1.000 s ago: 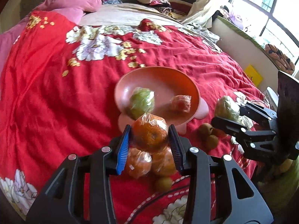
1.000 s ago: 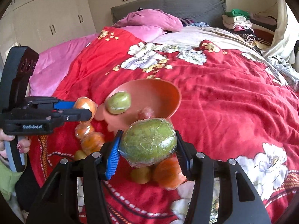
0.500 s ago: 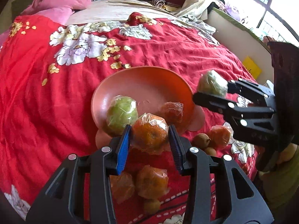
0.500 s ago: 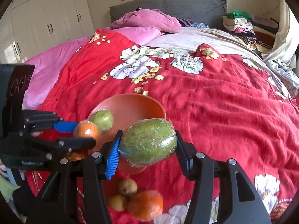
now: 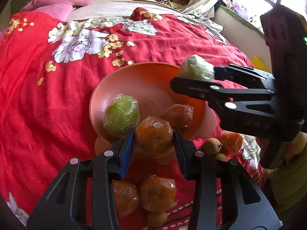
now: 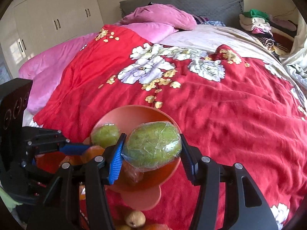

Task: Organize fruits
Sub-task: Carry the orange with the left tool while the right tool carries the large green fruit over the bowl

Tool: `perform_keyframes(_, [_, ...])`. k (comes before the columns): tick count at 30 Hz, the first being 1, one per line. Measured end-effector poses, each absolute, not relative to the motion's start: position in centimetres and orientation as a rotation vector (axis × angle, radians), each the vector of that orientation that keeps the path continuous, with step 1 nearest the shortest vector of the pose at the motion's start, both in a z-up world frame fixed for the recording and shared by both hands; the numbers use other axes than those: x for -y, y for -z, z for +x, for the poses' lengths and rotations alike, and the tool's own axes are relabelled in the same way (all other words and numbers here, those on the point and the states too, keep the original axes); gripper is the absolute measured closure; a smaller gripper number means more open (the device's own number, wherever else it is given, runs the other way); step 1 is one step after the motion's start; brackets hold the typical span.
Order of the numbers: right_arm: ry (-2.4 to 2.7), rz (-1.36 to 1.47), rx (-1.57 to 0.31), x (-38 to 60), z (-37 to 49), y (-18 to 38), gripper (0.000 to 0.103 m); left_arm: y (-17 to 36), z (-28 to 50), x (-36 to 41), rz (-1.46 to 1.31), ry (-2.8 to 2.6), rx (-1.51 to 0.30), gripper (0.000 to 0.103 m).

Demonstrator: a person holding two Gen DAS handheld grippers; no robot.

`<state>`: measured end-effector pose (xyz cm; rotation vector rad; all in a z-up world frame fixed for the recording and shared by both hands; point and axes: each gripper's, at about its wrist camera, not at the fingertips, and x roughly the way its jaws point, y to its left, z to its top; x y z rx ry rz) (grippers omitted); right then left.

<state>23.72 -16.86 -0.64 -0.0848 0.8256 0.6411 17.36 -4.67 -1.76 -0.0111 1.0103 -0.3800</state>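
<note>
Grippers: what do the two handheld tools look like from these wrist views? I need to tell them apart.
Both look alike: the left claw and right claw are matte black plastic frames with triangular cut-outs and round silver bolt heads. One finger carries a ribbed blue pad, the other a dark ribbed pad. Each has a black block behind it; the left claw's block bears faint embossed markings. No cables visible.

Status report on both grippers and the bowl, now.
Left gripper shut on wrapped orange. Right gripper shut on wrapped green fruit, over bowl. Nothing blocking.
</note>
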Motion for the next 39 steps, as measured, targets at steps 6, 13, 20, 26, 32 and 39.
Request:
perform_keyframes(6, [-0.661, -0.110, -0.844, 15.5, 24.5, 1.1, 0.051, 1.8, 17.4, 4.6, -0.013, 0.379, -1.010, 0.070])
perform_keyframes(13, [-0.680, -0.117, -0.880, 14.4, 25.1, 2.0, 0.051, 2.1, 17.5, 4.3, -0.018, 0.372, -1.019, 0.070])
perform_keyframes(20, [-0.672, -0.110, -0.905, 14.2, 25.5, 2.6, 0.051, 2.2, 17.6, 4.2, -0.022, 0.374, -1.019, 0.070])
perform_keyframes(26, [-0.660, -0.118, -0.920, 14.1, 25.8, 2.9, 0.051, 2.2, 17.5, 4.1, -0.022, 0.375, -1.018, 0.070])
perform_keyframes(32, [-0.651, -0.119, -0.929, 14.1, 25.9, 3.1, 0.050, 2.1, 17.5, 4.1, -0.023, 0.375, -1.017, 0.070])
perform_keyframes(39, [-0.645, -0.122, -0.939, 14.0, 26.0, 3.3, 0.050, 2.1, 17.4, 4.0, -0.024, 0.375, -1.017, 0.070])
